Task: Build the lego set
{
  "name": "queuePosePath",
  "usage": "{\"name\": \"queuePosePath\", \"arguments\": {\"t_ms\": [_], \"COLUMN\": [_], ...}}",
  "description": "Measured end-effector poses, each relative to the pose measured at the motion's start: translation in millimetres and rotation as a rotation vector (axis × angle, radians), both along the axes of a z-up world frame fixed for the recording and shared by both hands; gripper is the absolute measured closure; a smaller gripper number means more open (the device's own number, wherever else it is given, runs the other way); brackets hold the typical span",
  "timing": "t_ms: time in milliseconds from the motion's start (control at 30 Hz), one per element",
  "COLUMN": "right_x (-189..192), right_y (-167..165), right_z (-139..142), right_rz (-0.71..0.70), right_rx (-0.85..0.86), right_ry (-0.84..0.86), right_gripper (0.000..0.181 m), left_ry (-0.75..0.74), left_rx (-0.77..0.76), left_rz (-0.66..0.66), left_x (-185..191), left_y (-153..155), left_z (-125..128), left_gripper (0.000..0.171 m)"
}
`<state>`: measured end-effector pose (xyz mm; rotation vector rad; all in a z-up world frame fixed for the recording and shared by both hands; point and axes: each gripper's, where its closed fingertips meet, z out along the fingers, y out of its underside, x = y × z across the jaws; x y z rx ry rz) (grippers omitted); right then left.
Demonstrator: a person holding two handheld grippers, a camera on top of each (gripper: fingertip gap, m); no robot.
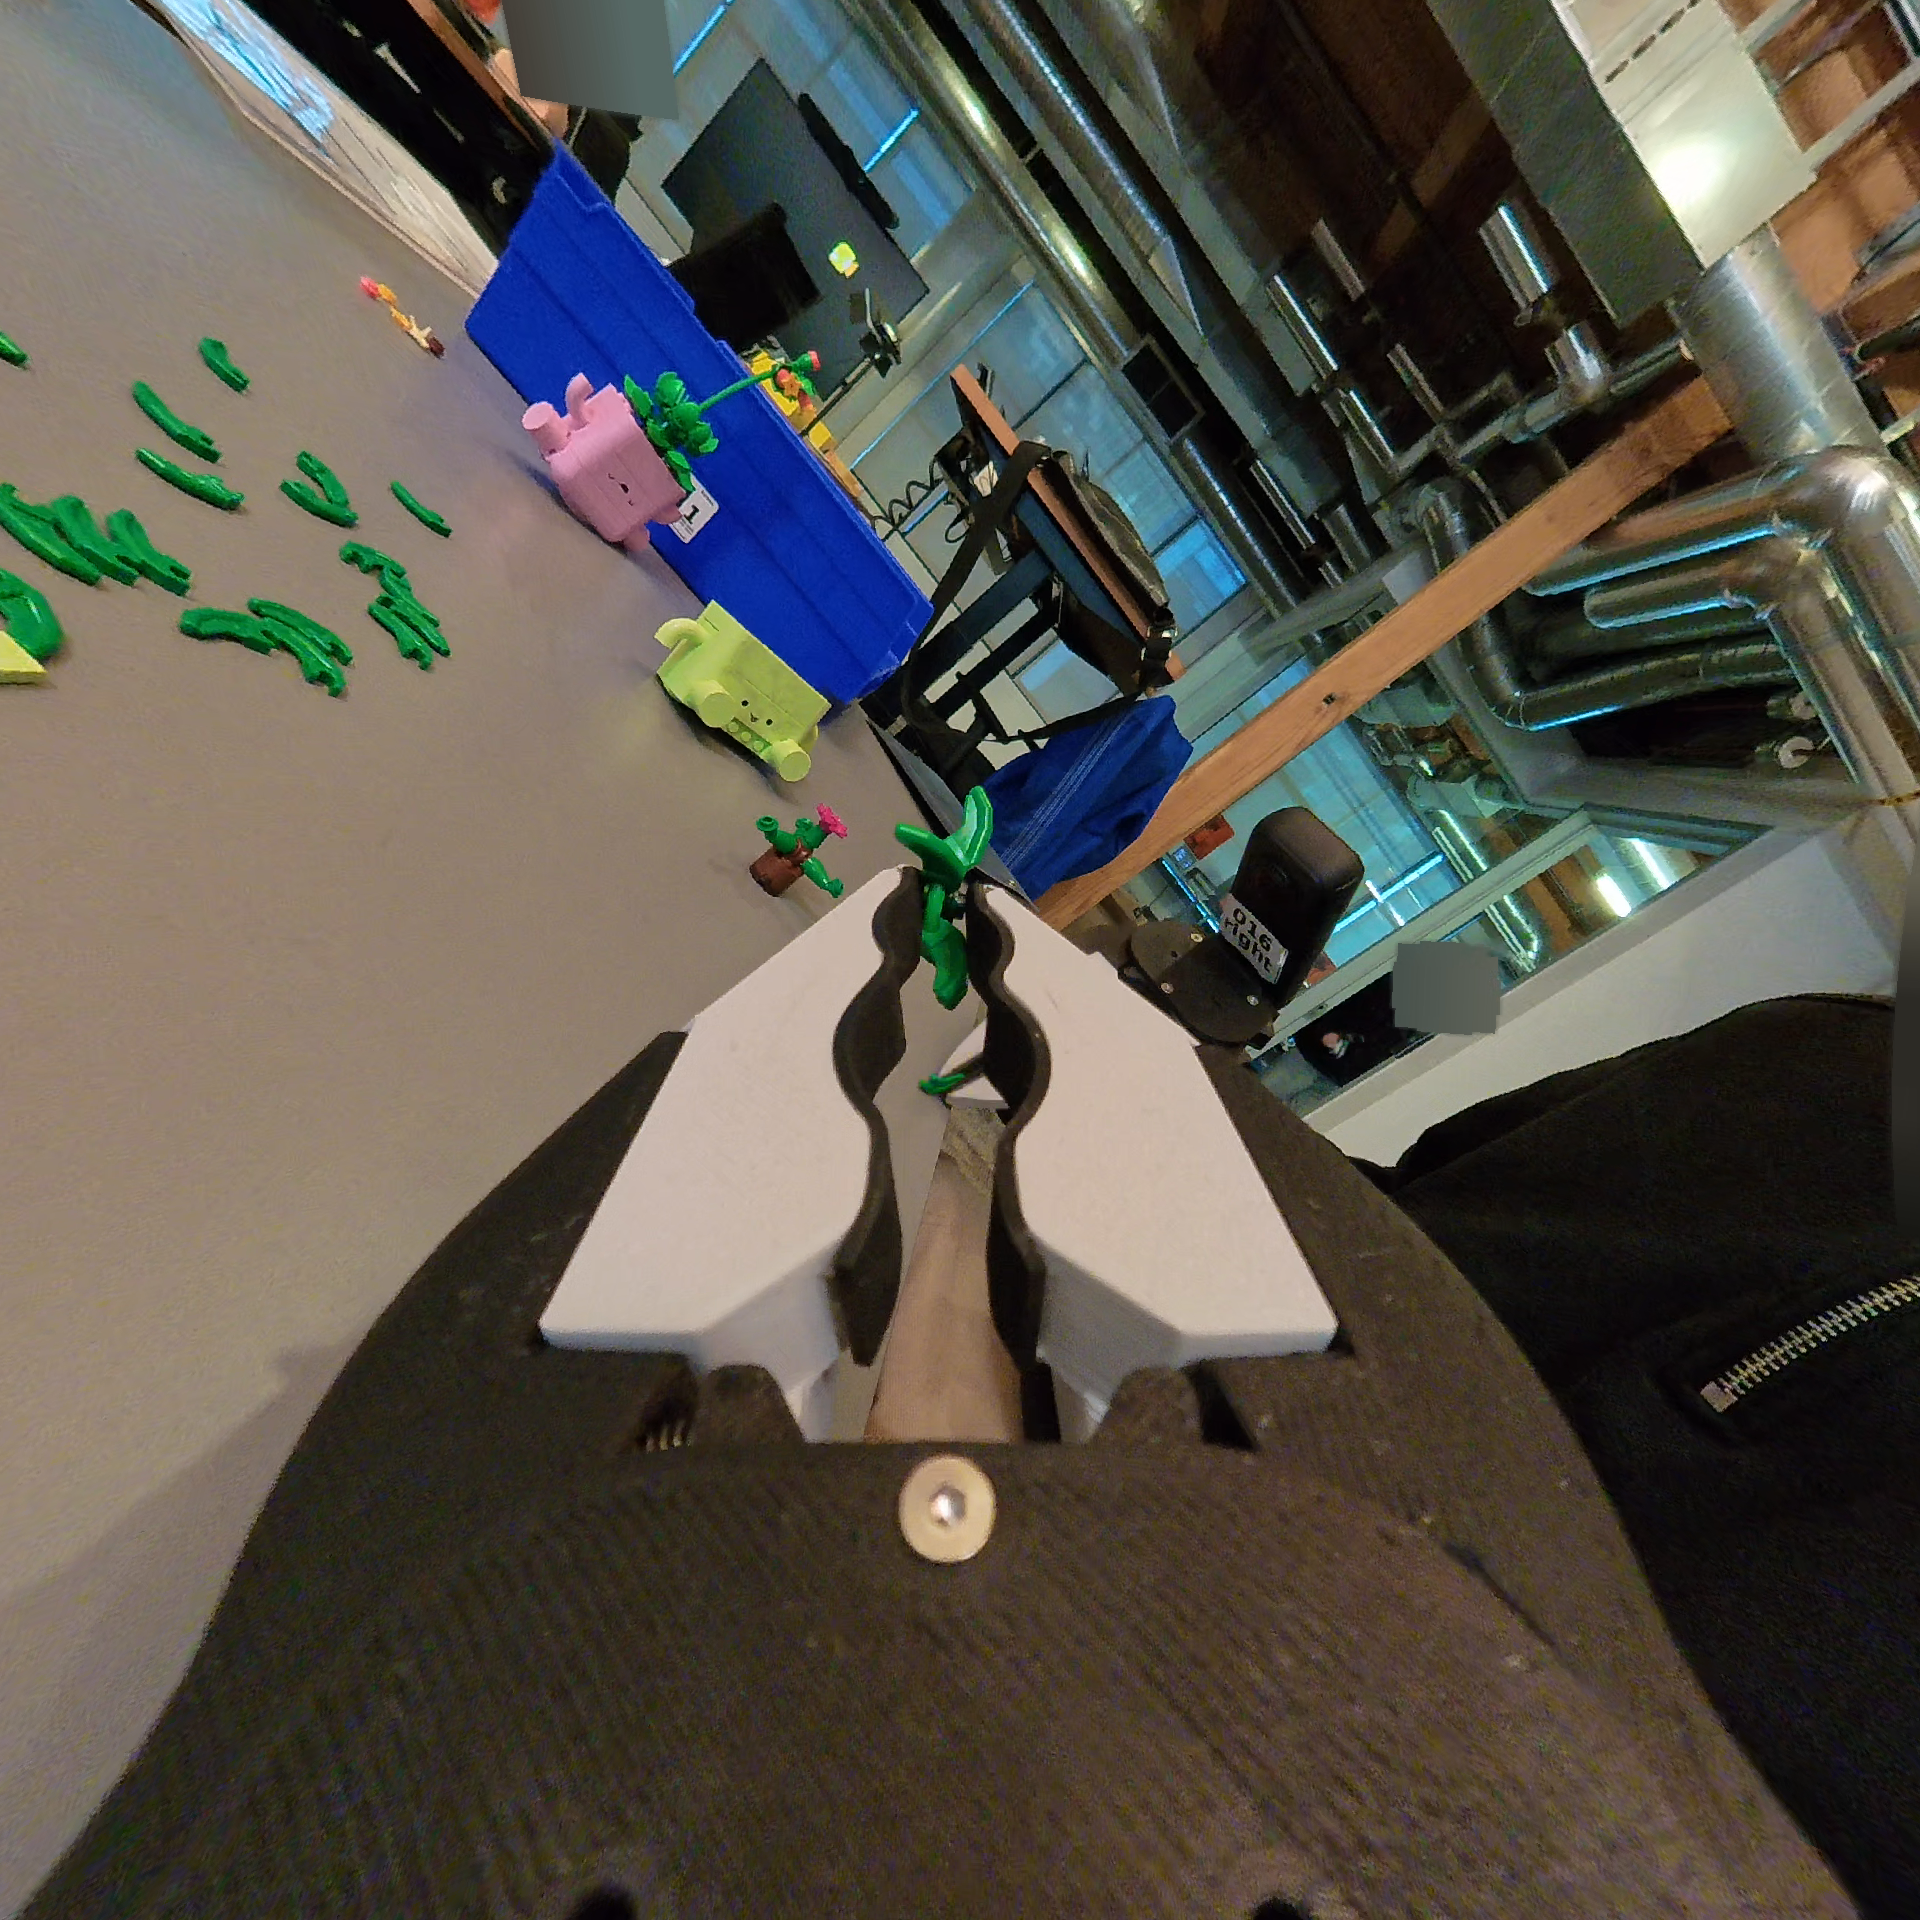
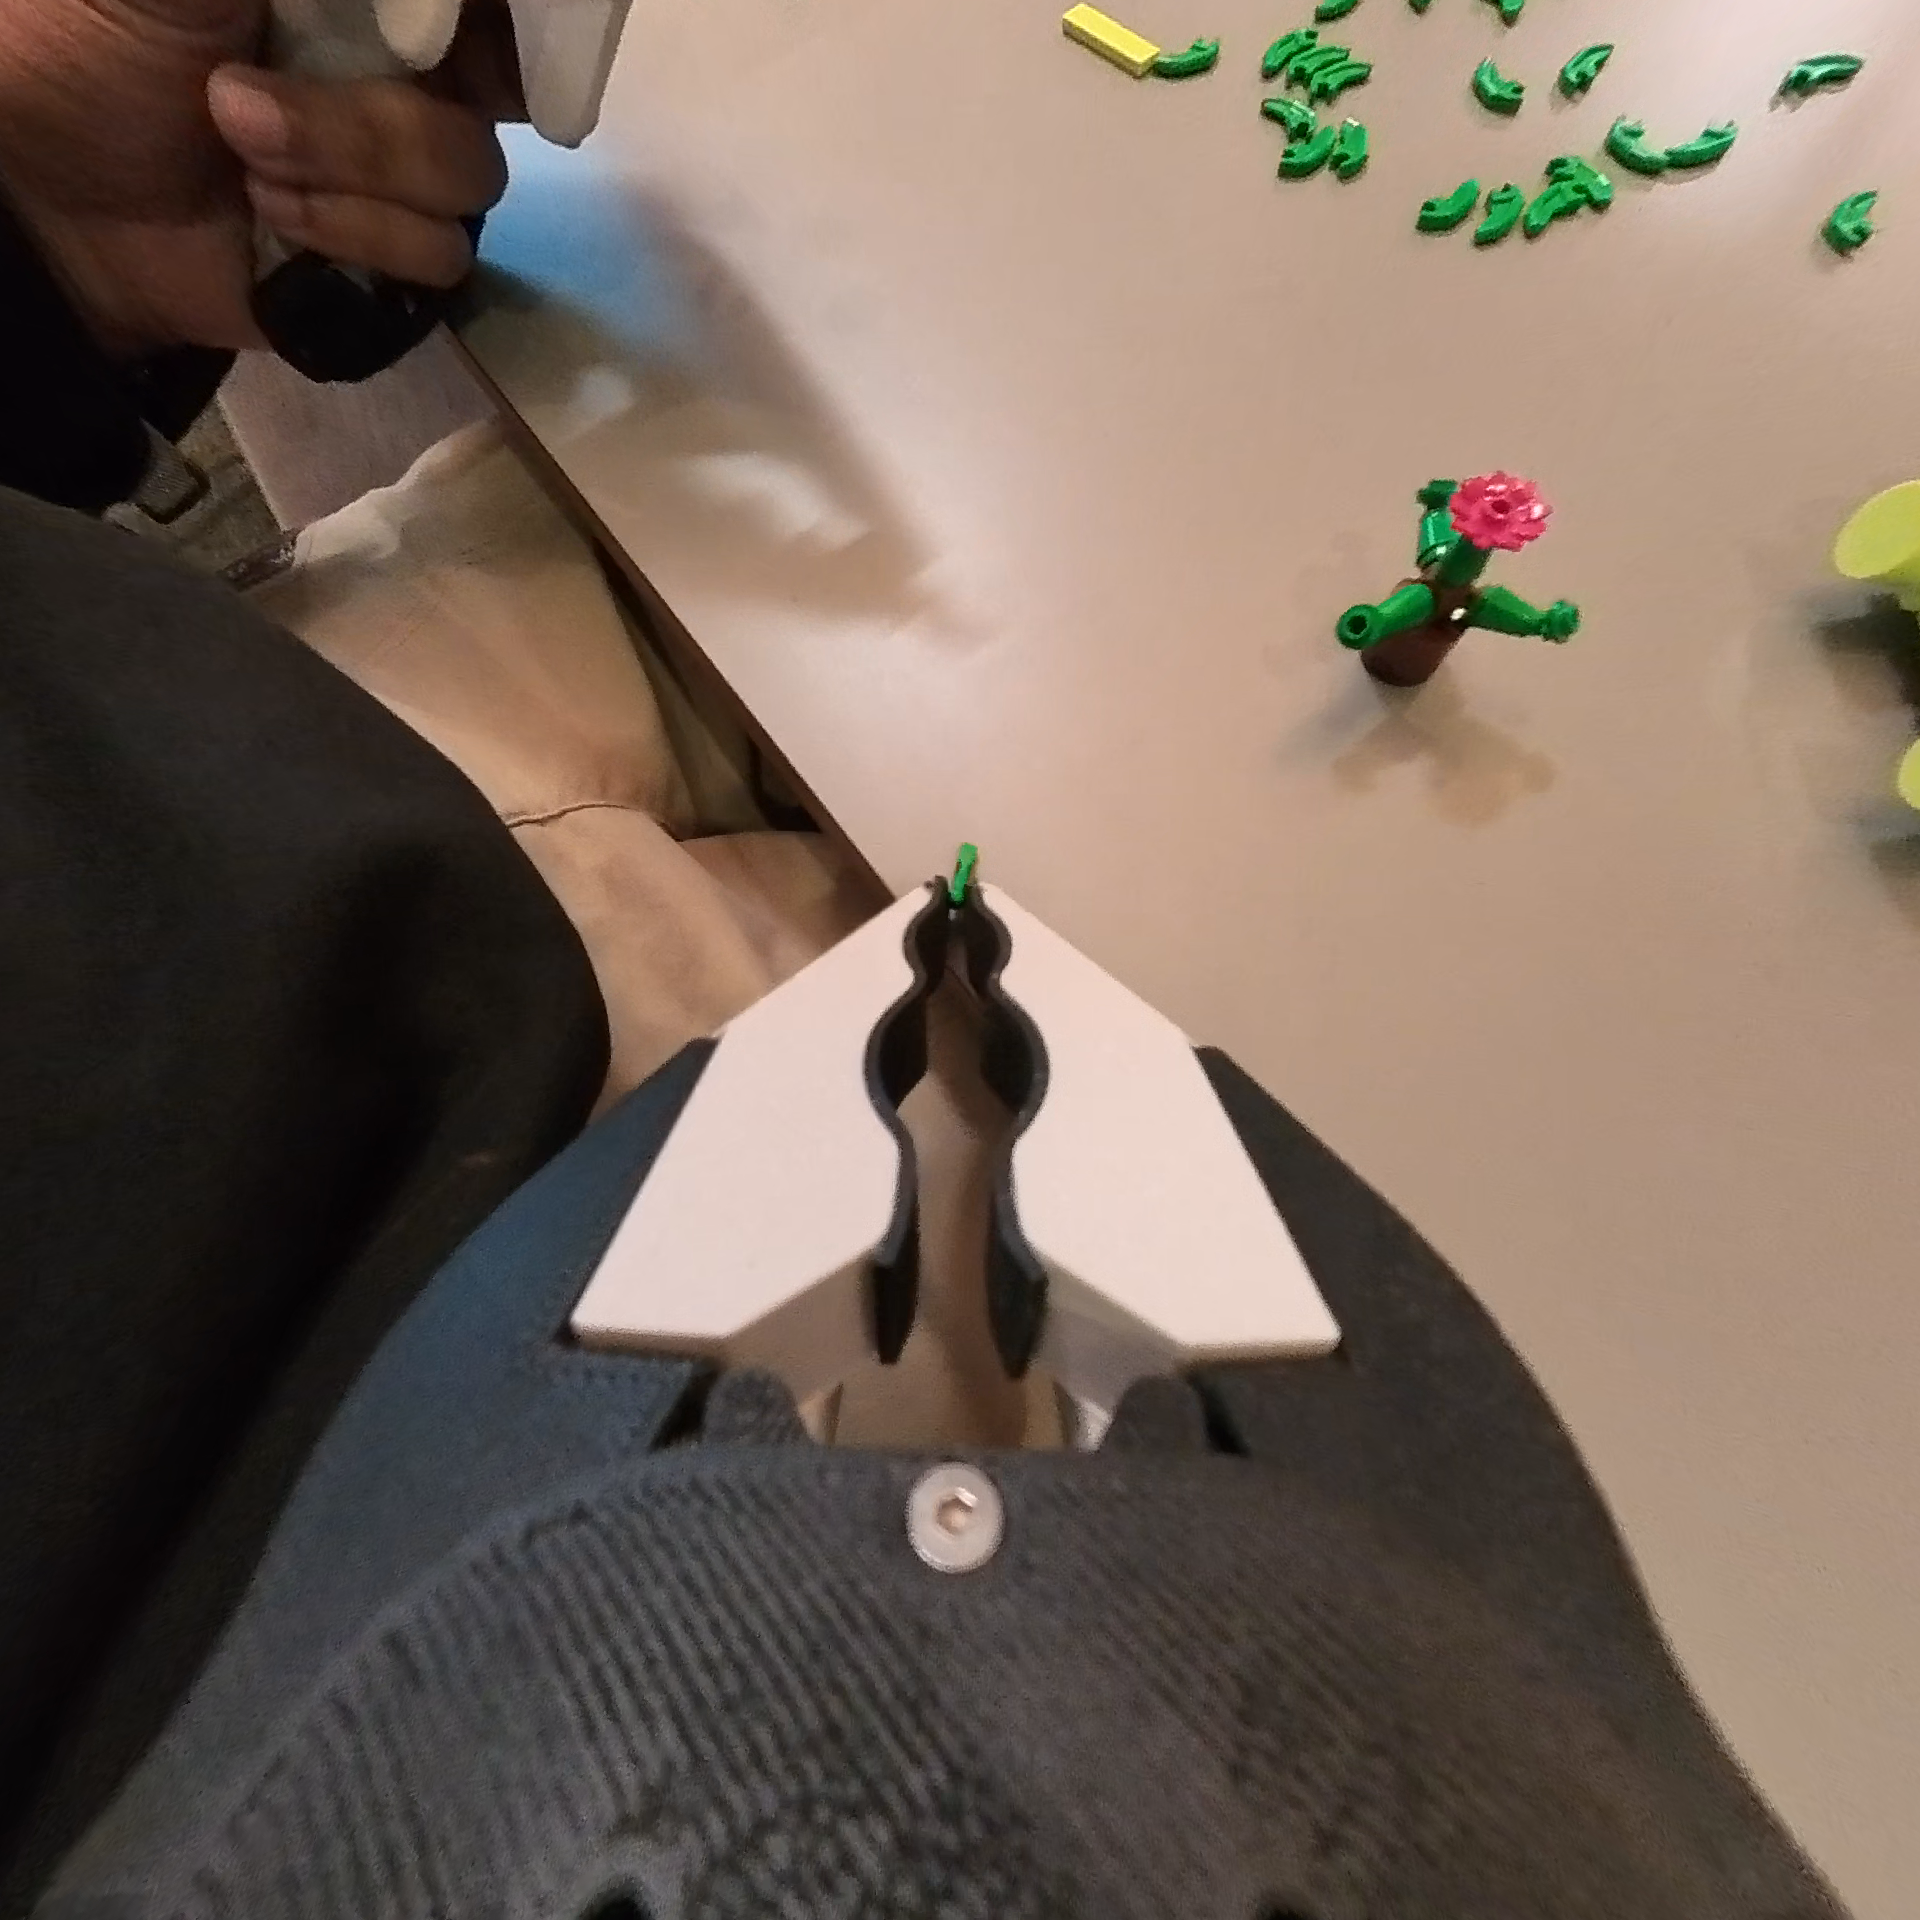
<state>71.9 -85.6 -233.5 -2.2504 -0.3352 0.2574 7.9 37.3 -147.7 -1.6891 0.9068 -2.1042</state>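
Green leaf sprig, several leaves on one stem: clamped between the jaws of the left gripper near their tips, leaves projecting past the tips, held off the grey counter. Small green piece: pinched at the very tips of the right gripper, jaws closed on it, only a sliver showing, above the counter edge. Loose green leaf pieces: many, scattered flat on the counter, well apart from both grippers. Yellow flat tile: lying just beside the leaf scatter. Small brown pot: upright on the counter, holding green stems and one pink flower. Lime-green animal-shaped planter: standing near the blue bin; contents cannot be told. Pink animal-shaped planter: touching or just beside the bin, holding green foliage and a long curved stem topped by a pink bloom. Blue plastic bin: at the far counter edge, white sticker on its side, small yellow and orange pieces showing over its rim. Tiny red and yellow pieces: farther along the counter. Hand: gripping the other tool's handle in the right wrist view.
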Motion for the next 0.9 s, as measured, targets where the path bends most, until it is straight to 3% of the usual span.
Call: {"name": "queuePosePath", "arguments": {"t_ms": [633, 900], "right_x": [-1.0, -25.4], "right_y": [15.7, 13.1], "right_z": [-2.2, -2.1], "right_rz": [-0.001, 0.114], "right_rx": [0.019, 0.043], "right_ry": [-0.030, -0.037], "right_gripper": [0.177, 0.173], "left_ry": [-0.001, -0.001], "left_rx": [-0.003, -0.005], "left_rz": [-0.001, -0.004], "left_x": [0.1, -0.1], "left_y": [0.2, -0.1], "left_z": [0.0, 0.0], "left_gripper": [0.166, 0.166]}}
